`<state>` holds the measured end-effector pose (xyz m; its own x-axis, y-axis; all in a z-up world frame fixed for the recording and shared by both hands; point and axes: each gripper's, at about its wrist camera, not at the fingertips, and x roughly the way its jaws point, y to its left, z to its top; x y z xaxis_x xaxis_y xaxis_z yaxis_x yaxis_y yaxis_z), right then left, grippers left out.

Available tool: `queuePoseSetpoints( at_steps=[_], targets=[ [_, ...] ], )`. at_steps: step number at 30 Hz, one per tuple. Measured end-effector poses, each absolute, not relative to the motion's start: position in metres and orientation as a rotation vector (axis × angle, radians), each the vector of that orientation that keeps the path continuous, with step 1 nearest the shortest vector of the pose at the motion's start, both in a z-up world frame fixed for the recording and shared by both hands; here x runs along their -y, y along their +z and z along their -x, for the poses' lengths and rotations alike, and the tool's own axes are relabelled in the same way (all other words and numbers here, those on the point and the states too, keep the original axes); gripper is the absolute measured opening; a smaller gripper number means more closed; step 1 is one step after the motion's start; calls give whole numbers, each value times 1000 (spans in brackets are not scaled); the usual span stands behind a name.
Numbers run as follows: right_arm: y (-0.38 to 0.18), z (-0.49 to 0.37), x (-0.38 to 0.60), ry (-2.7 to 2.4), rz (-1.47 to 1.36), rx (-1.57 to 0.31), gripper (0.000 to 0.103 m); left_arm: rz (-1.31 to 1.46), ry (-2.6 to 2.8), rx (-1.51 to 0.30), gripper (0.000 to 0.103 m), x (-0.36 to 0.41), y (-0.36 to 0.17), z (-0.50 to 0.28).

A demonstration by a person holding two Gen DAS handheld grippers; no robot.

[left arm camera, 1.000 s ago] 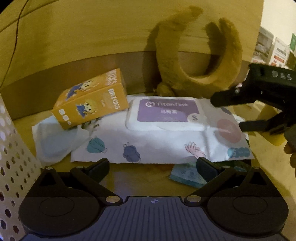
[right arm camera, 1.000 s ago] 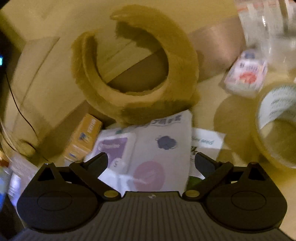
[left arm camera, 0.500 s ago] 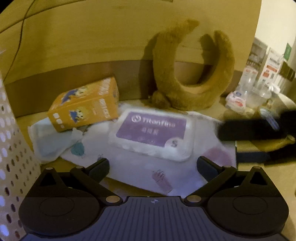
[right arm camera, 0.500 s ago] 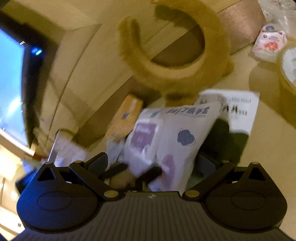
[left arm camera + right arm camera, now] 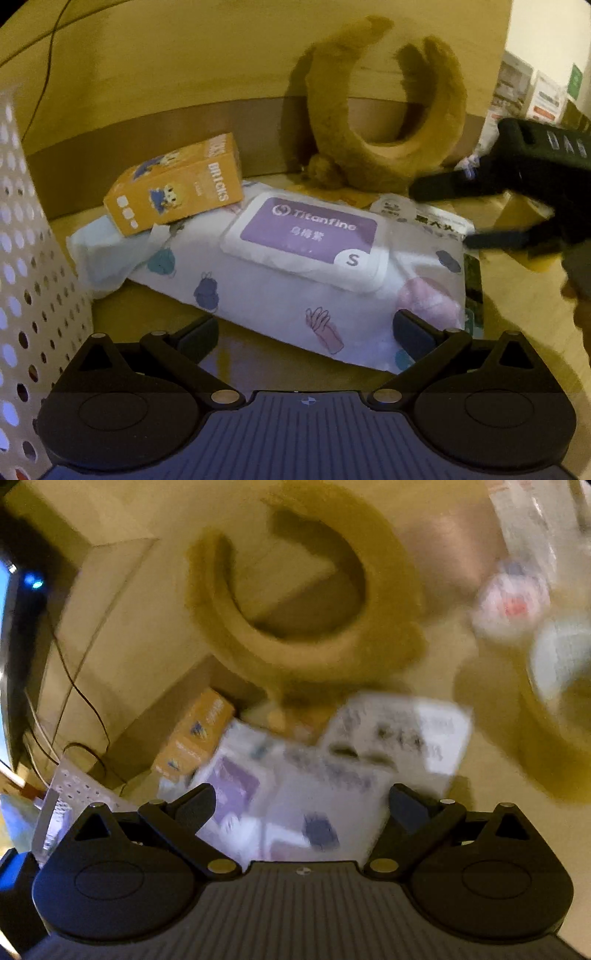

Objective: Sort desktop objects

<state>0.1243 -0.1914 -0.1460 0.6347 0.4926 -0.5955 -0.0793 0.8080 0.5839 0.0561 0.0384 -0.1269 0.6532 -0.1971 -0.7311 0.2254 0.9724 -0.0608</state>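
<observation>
Mostly, motion blur smears the wipes pack (image 5: 295, 794) and plush crescent (image 5: 295, 627).

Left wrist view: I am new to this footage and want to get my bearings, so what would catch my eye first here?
The white wipes pack with its purple Titanfine lid lies flat in the middle of the desk, just ahead of the open left gripper. An orange Bricks box rests tilted on its far left end, and a brown crescent-shaped plush leans on the wall behind. The right gripper reaches in from the right, open.
</observation>
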Motion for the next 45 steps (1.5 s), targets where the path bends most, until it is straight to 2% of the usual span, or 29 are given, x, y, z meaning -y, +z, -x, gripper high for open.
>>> queuePoseSetpoints(
  at_steps=[4,8,18,24,33,37,40,45],
  targets=[
    [-122,-147,158,346,-308,-731,100,16,-223,-834,103,-41,-129,-59],
    [-129,-181,135,493,-384,-867,100,26,-250,-837,103,-34,-129,-64],
    [-147,-222,95,612,-236,-979,102,38,-301,-858,102,-25,-135,-70],
    [-137,-199,88,736,-3,-1009,102,50,-310,-867,103,-16,-133,-65],
    [-135,-154,104,844,65,-1092,102,21,-381,-851,103,19,-121,-20],
    [-131,-134,130,897,52,-1097,101,-13,-490,-904,103,30,-118,2],
    [-122,-127,163,826,-76,-1095,101,-116,-587,-906,103,26,-110,26],
    [-114,-101,238,690,-311,-1065,101,-216,-457,-883,103,-5,-92,33]
  ],
)
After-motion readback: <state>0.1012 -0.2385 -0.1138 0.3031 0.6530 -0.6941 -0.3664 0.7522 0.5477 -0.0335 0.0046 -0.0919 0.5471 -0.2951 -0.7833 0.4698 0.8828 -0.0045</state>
